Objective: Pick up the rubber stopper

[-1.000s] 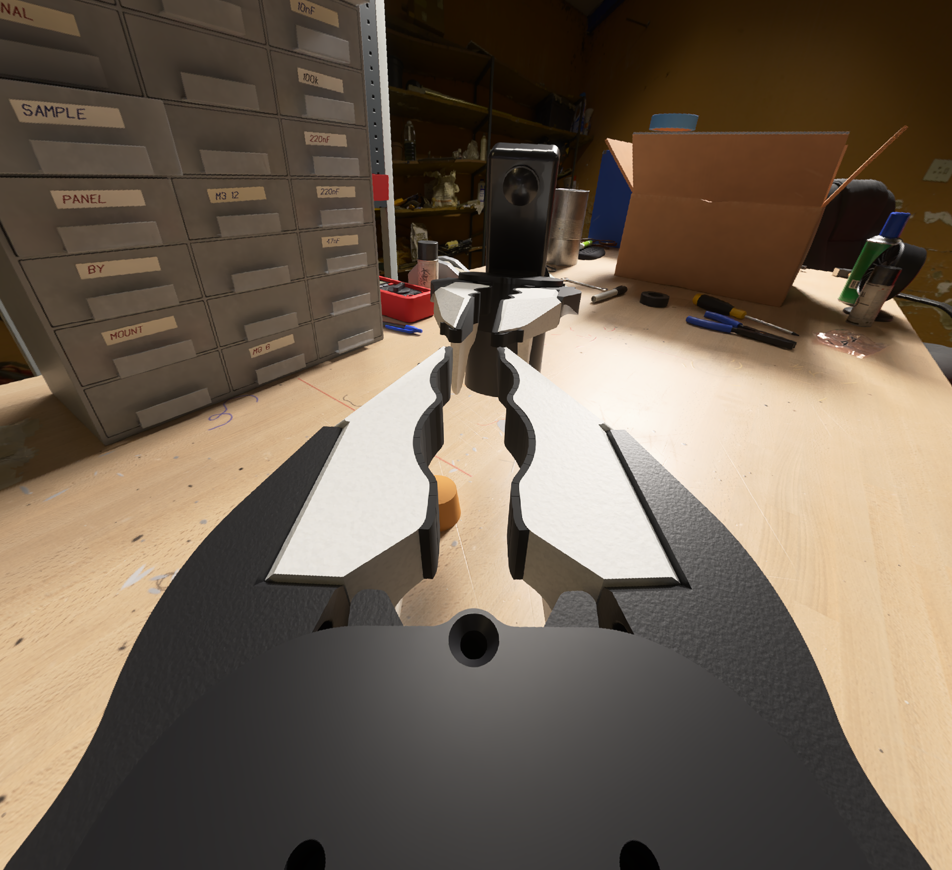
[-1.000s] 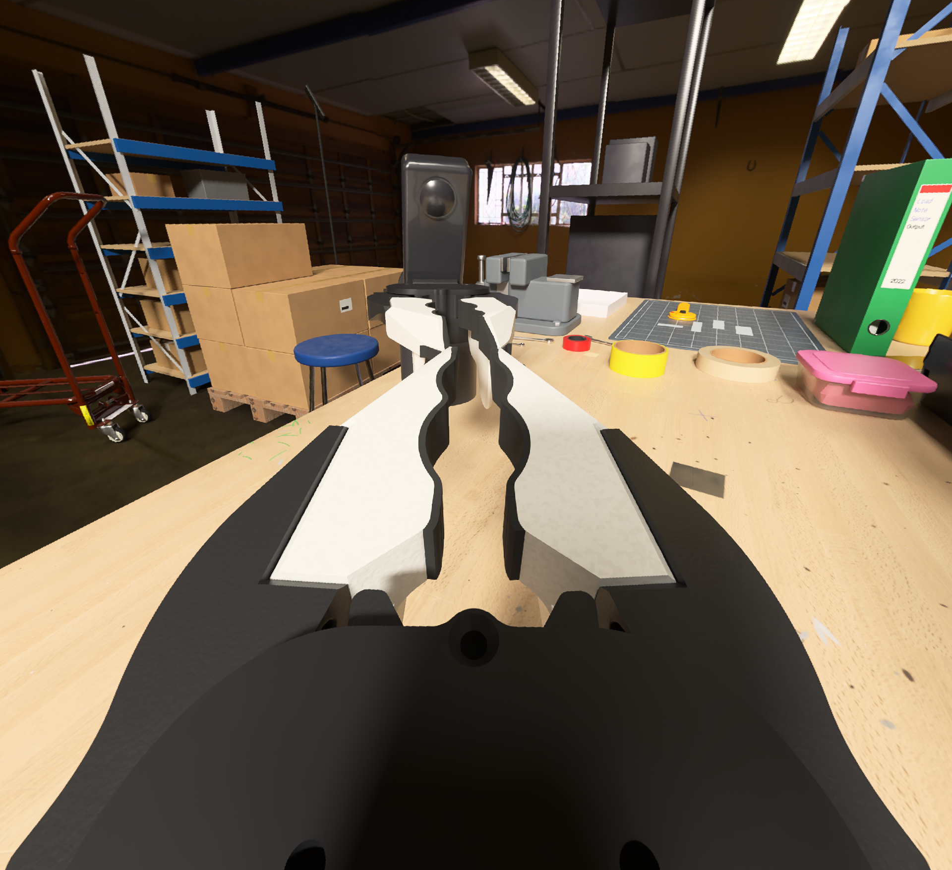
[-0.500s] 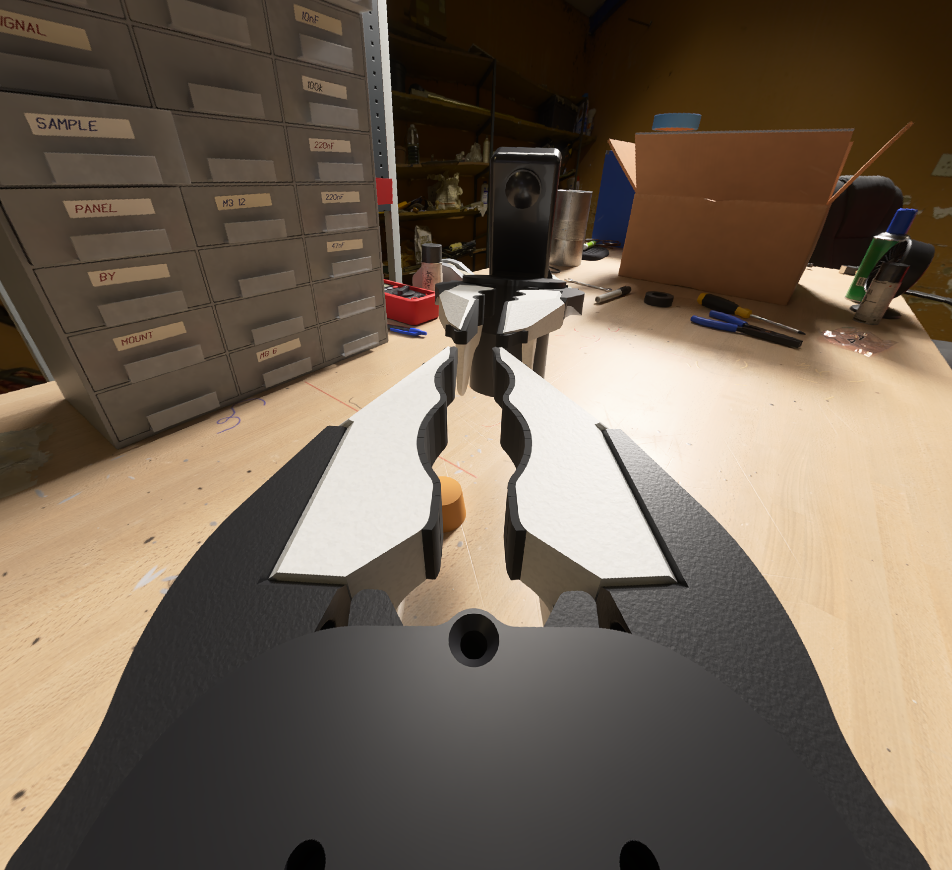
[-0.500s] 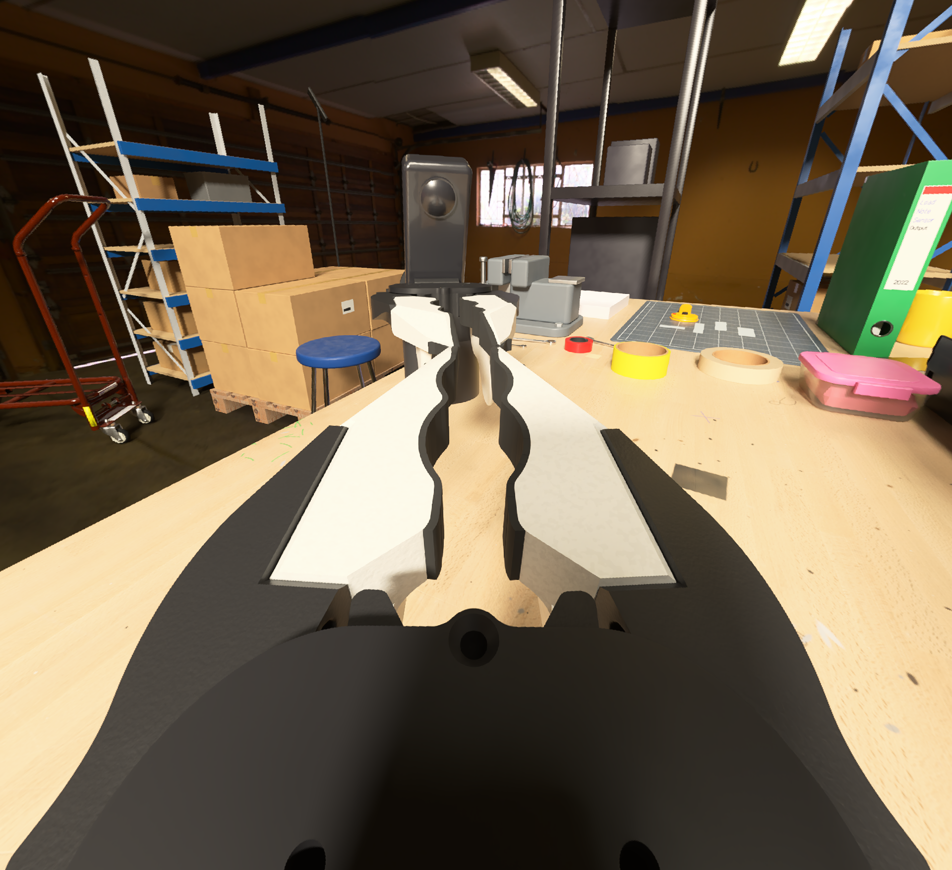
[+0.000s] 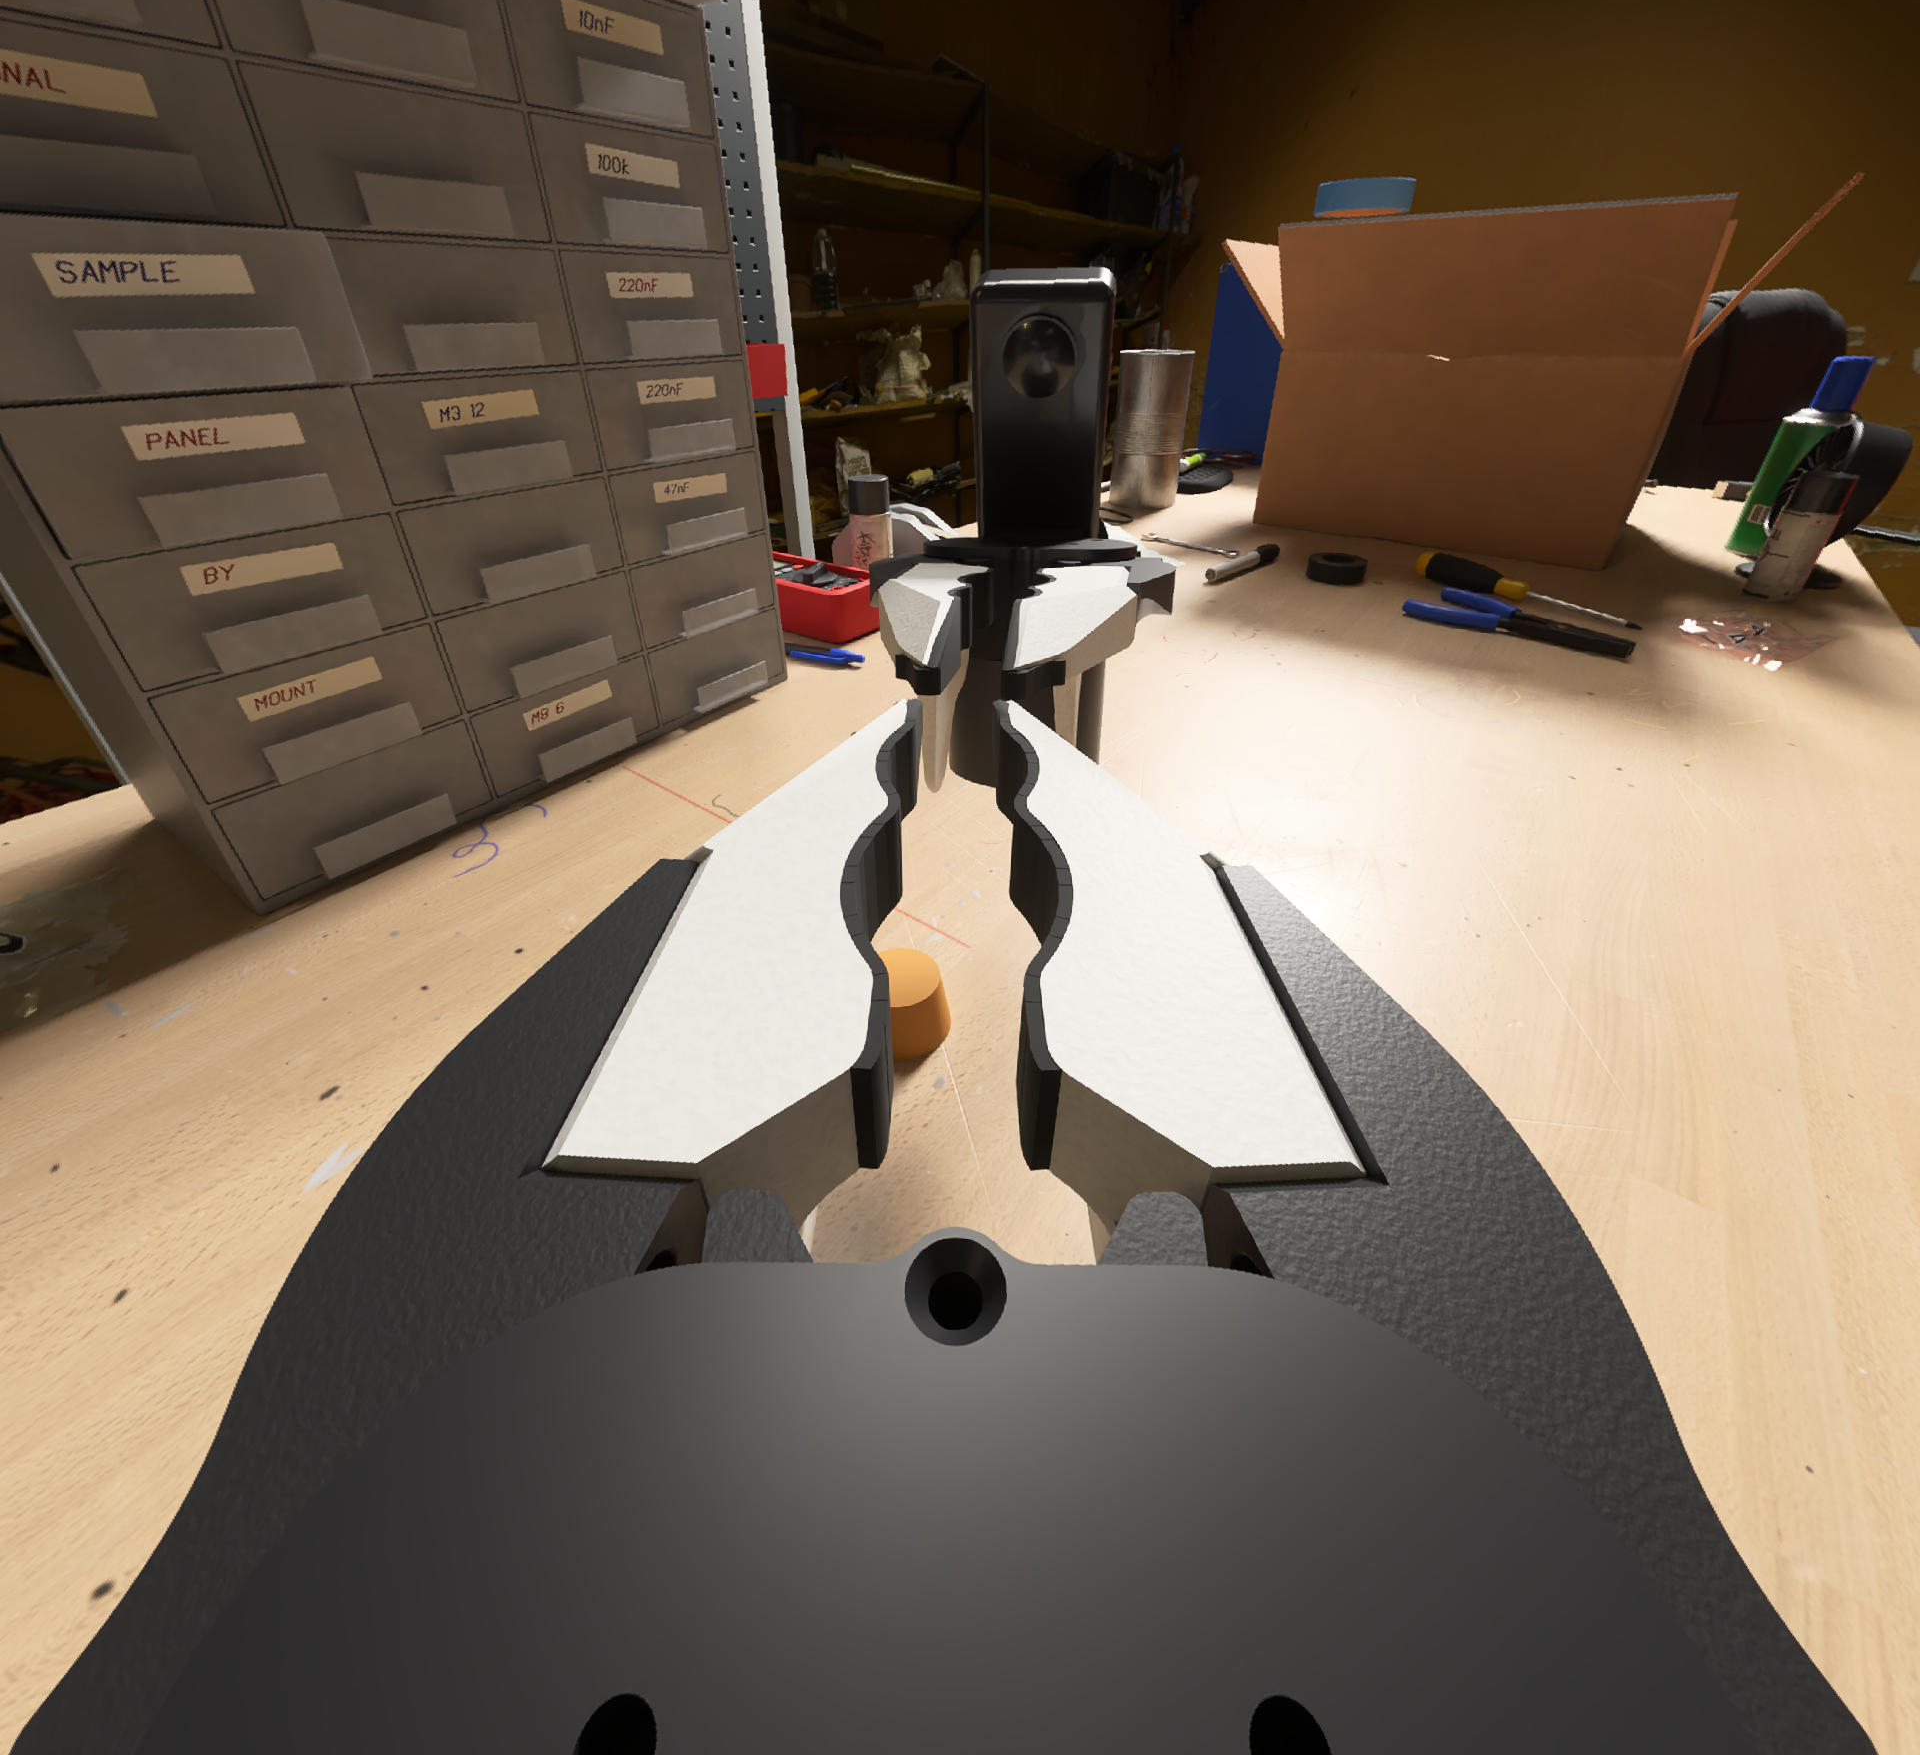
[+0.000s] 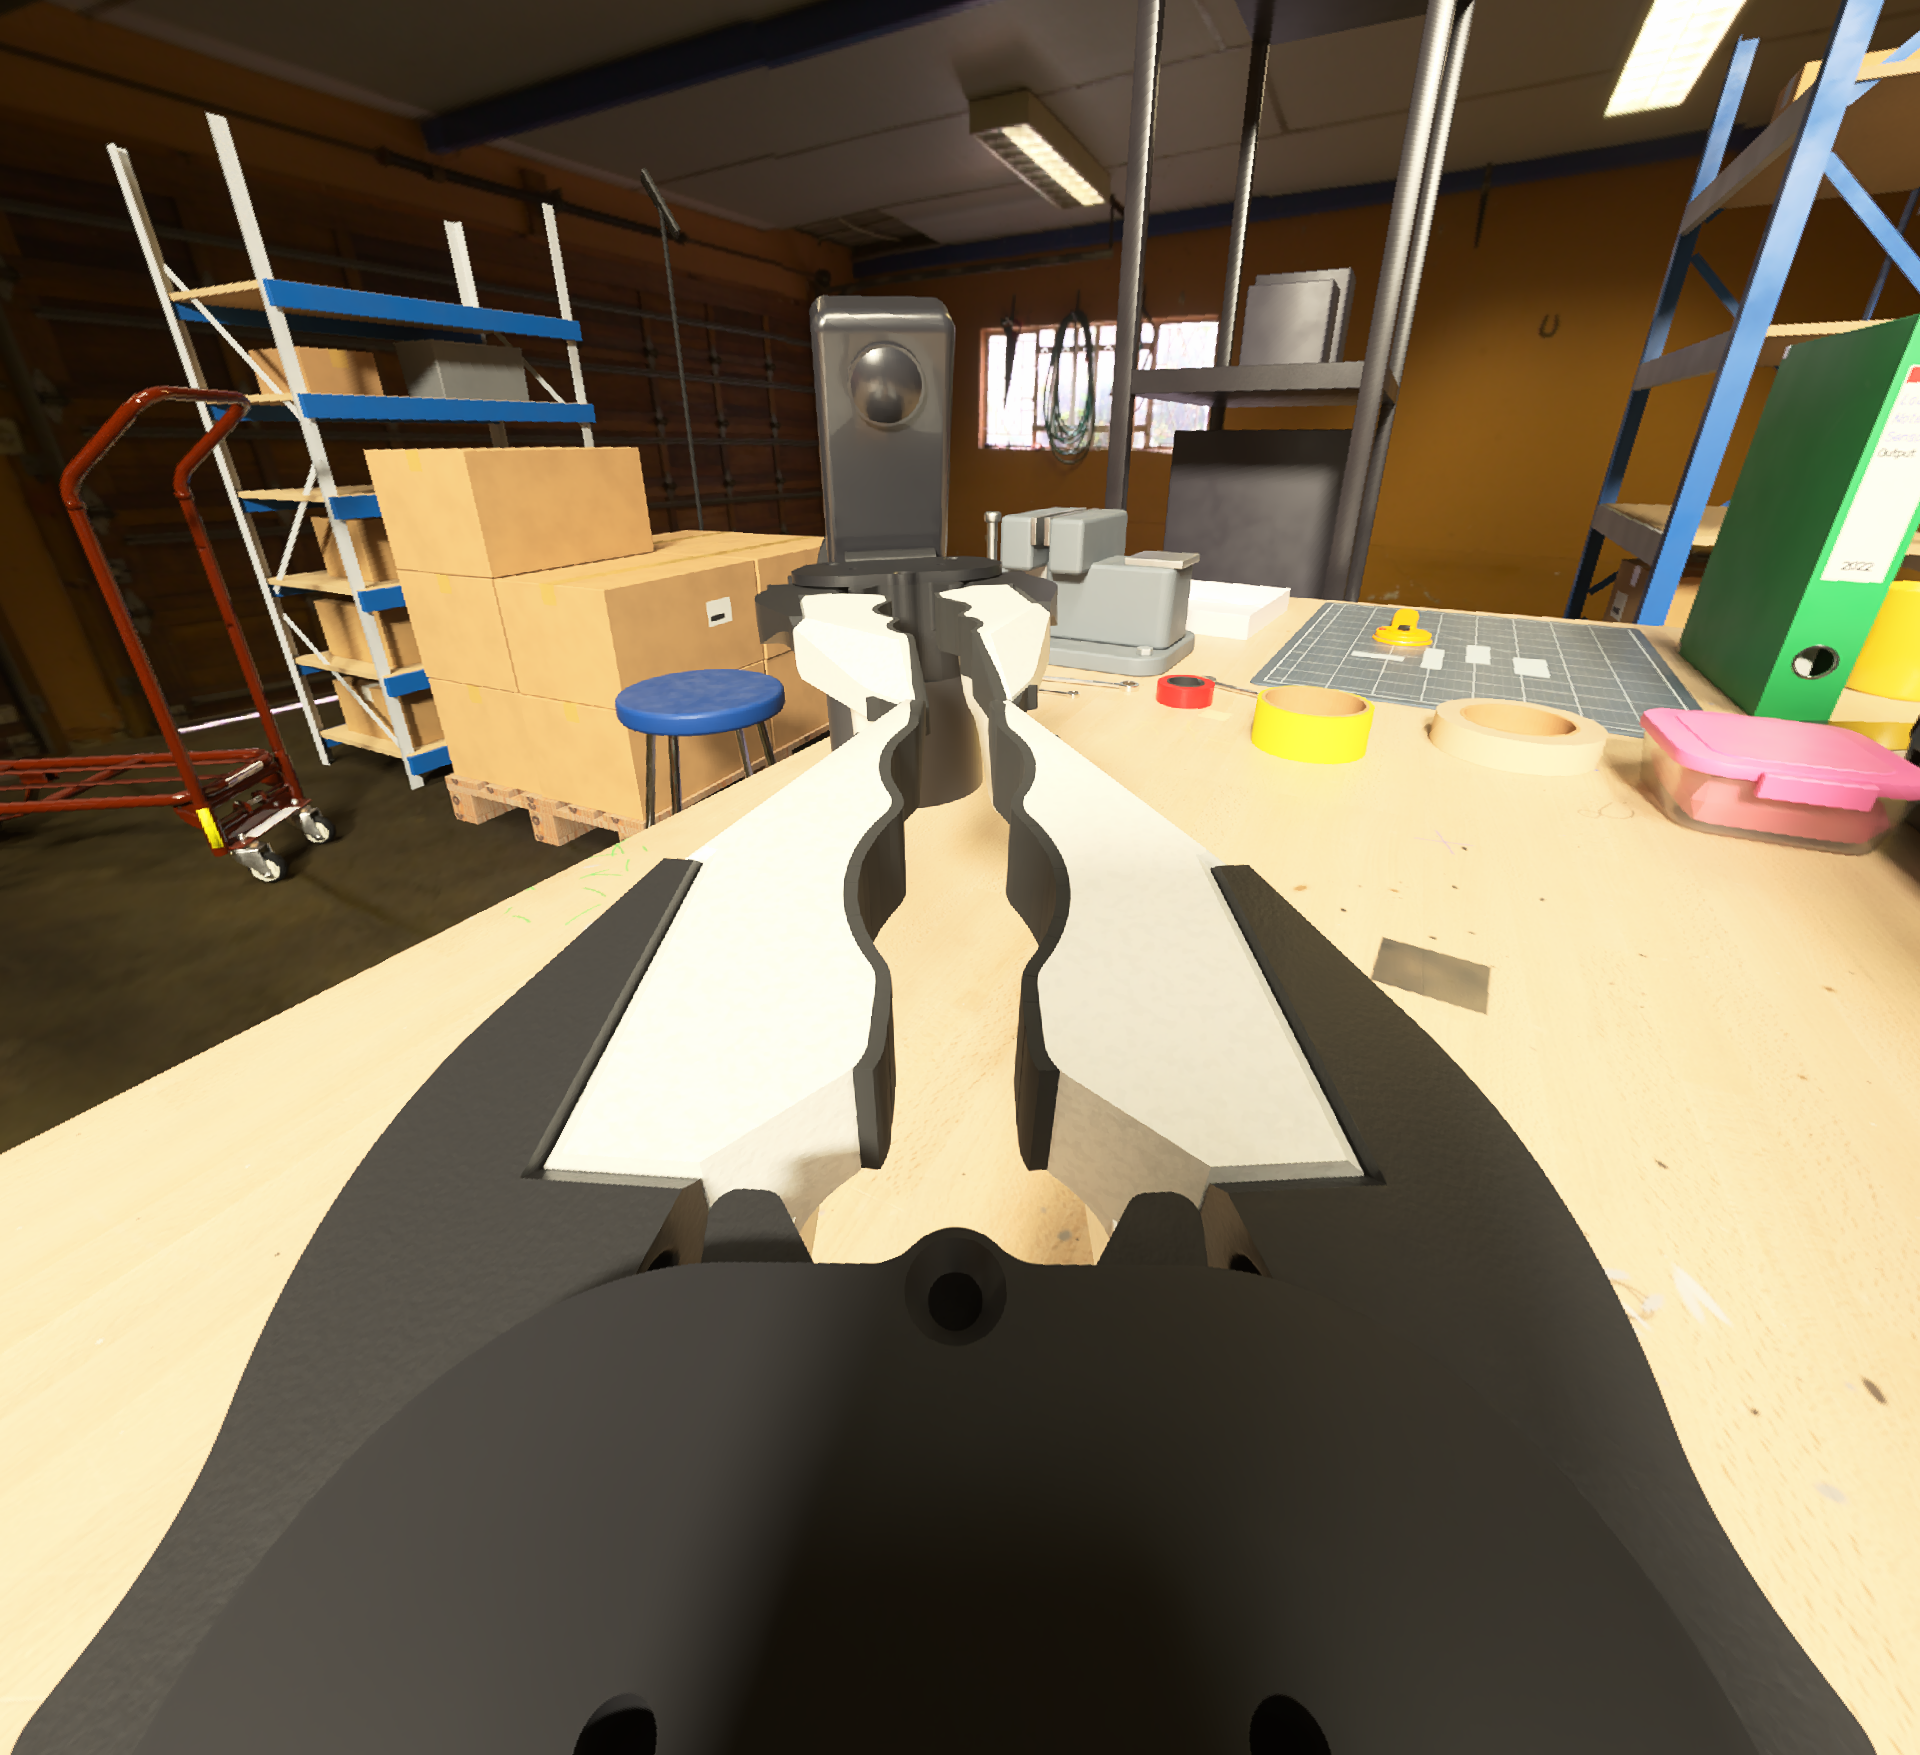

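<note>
The orange rubber stopper stands on the wooden table, low between the fingers of my left gripper. The left finger hides part of it. My left gripper is open and empty, and nothing touches the stopper. My right gripper is open and empty above the table. The stopper does not show in its view. The two grippers face each other, tips close: the right one shows in the left wrist view, the left one in the right wrist view.
A grey drawer cabinet stands on the left. A cardboard box, screwdriver, pliers and spray can lie far right. The right wrist view shows tape rolls, a pink container, a green binder and the table's left edge.
My left gripper has shifted slightly, and more of the stopper now shows between its fingers. My right gripper has turned slightly left. Both stay open.
</note>
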